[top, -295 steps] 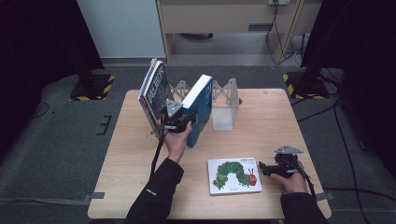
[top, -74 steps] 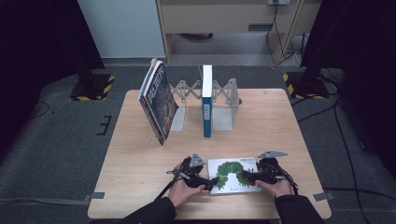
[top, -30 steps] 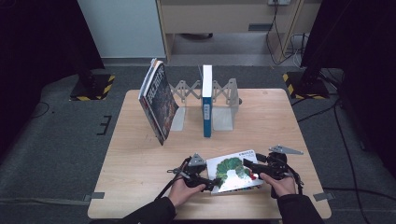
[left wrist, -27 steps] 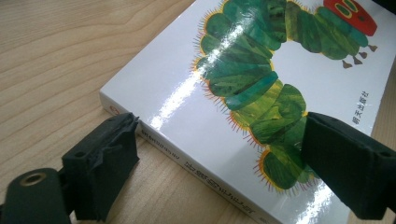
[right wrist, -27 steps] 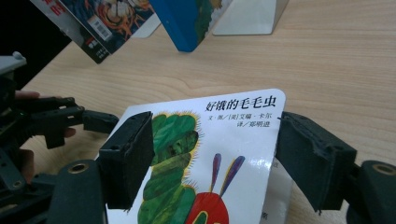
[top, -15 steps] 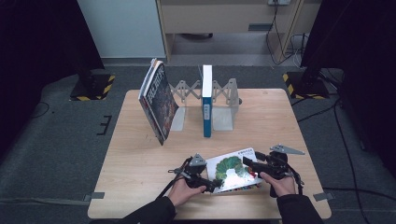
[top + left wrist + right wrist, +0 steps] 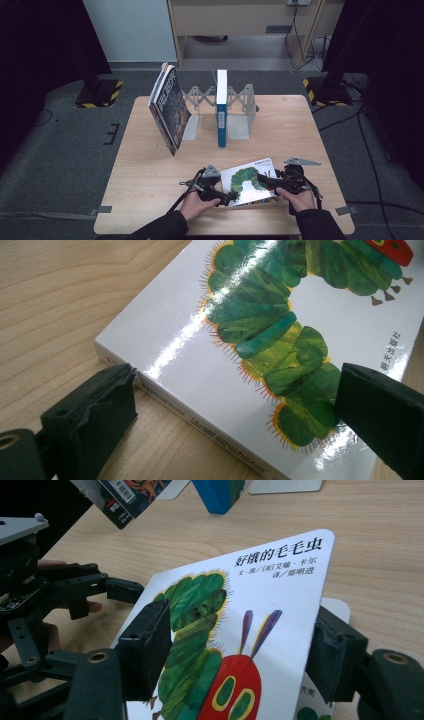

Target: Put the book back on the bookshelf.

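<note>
A white caterpillar picture book lies tilted near the table's front edge, its right side raised. My right gripper grips that side: in the right gripper view one jaw presses the cover and the other sits behind it. Its jaws have just been closing on the book. My left gripper stands open at the book's left; it has just been opening. In the left gripper view one jaw is beside the spine and one over the cover, neither pressing.
At the back a blue book stands upright in a grey folding bookend rack. A dark book leans against the rack's left end. The bare wooden table stretches to the left, with cables trailing toward the front edge.
The blue book now stands in the rack, and my left gripper has come down to the caterpillar book. That book's right side has lifted off the table in my right gripper.
</note>
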{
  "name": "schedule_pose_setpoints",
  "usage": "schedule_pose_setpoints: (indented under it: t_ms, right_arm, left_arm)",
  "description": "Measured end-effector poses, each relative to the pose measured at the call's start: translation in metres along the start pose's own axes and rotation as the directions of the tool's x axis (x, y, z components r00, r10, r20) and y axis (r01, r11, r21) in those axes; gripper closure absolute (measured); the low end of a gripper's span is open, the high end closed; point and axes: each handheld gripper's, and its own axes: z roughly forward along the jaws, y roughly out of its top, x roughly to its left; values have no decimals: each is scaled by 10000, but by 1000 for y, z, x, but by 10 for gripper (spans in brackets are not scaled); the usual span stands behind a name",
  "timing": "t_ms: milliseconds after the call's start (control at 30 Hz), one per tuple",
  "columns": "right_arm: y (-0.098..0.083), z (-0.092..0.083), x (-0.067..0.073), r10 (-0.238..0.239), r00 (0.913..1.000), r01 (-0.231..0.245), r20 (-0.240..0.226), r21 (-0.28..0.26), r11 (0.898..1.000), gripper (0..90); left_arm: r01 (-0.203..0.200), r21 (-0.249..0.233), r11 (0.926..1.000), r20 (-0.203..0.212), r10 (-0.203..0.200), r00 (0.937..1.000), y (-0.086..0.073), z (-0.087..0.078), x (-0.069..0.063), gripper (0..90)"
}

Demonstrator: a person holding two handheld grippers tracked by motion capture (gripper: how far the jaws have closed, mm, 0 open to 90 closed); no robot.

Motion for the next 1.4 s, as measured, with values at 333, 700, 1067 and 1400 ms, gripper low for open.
schedule_pose_setpoints:
  t_ms: [333,700,1067,1400]
  right_arm:
    - [2,11,-4,-86,9998,100,-204,710,9974,448]
    - [2,14,-6,92,9988,-32,-487,1203,9927,497]
    - [8,7,-9,341,9948,-251,-963,931,9953,642]
    - [12,1,-7,390,9889,-313,-1432,556,9980,740]
  left_arm:
    - [-14,15,10000,22,14,10000,0,0,0,21]
    - [-66,3,10000,-76,67,9999,0,-1,1,56]
    - [115,-48,9999,-304,-117,9995,1,-8,7,123]
    - [334,-255,9991,-255,-341,9991,3,-16,11,142]
